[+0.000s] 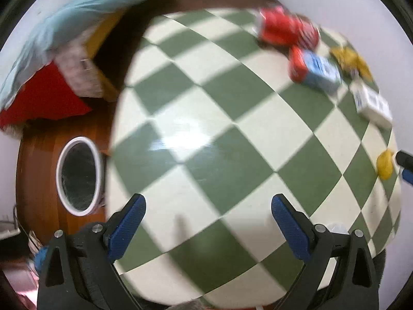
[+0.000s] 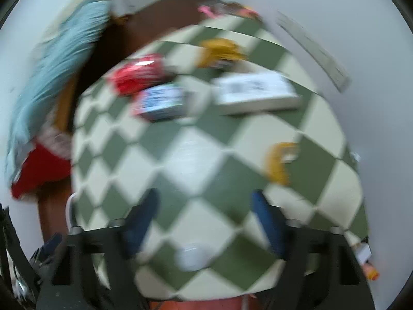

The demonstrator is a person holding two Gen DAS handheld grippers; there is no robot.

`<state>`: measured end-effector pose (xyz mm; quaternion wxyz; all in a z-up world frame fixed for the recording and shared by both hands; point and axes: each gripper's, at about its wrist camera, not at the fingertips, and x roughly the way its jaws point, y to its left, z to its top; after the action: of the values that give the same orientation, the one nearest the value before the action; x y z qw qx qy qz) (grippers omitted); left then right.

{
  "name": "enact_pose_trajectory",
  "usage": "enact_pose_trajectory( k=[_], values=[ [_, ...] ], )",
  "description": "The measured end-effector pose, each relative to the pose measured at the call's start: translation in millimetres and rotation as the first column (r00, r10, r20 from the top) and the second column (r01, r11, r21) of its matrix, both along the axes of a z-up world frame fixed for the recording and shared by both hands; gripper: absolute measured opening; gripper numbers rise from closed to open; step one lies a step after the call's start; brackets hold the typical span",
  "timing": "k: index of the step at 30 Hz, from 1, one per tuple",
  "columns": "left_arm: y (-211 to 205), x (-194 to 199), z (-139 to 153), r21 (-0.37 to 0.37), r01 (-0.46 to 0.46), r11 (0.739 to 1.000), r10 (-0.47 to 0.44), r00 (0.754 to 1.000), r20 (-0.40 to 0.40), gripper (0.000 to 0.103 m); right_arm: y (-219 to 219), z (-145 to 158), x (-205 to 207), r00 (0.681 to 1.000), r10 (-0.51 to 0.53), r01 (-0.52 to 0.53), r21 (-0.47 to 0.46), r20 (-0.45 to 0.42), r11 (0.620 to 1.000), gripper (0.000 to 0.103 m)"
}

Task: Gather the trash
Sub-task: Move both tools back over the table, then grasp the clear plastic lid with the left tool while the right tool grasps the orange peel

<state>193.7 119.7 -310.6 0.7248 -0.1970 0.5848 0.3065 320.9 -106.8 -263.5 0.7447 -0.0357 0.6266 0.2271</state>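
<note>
Both grippers, left gripper (image 1: 207, 222) and right gripper (image 2: 205, 222), spread, empty above checkered table (image 1: 206, 118); red bag (image 1: 286, 29) at one o'clock, bin (image 1: 80, 175) at nine.

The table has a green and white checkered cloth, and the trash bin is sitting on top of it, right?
Not quite. The cloth is green and white checkered, but the trash bin stands on the wooden floor beside the table, not on it. The left wrist view shows this.
</note>
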Motion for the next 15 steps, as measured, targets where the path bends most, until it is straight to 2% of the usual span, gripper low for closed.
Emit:
enact_pose_trajectory(
  k=[2, 7, 9, 11, 15],
  values=[
    [-0.7, 9.5, -9.6, -0.011, 0.012, 1.0, -0.012, 1.0, -0.023, 0.099, -15.2, -14.2, 20.2, 1.0, -0.019, 0.019, -0.009, -0.009, 1.0, 0.057],
    [0.0, 23.5, -23.7, -0.02, 0.024, 1.0, -0.026, 0.997, -0.071, 0.099, -23.6, -38.5, 43.7, 1.0, -0.006, 0.005, -0.05, -0.014, 0.999, 0.052],
    [1.3, 24.3, -25.0, -0.025, 0.017, 1.0, -0.019, 0.997, -0.078, 0.099, -18.3, -50.8, 47.1, 1.0, 0.0, -0.002, -0.048, -0.025, 0.999, 0.04],
    [0.8, 23.5, -22.6, -0.031, 0.016, 0.999, -0.018, 0.997, -0.073, 0.099, -16.2, -60.0, 48.9, 1.0, 0.013, -0.015, -0.043, -0.027, 0.999, 0.015],
    [-18.0, 20.8, -9.2, -0.048, 0.073, 0.996, -0.074, 0.997, -0.009, 0.099, -21.2, -54.7, 35.4, 0.999, 0.042, -0.043, -0.014, -0.009, 0.999, 0.011]
  ],
)
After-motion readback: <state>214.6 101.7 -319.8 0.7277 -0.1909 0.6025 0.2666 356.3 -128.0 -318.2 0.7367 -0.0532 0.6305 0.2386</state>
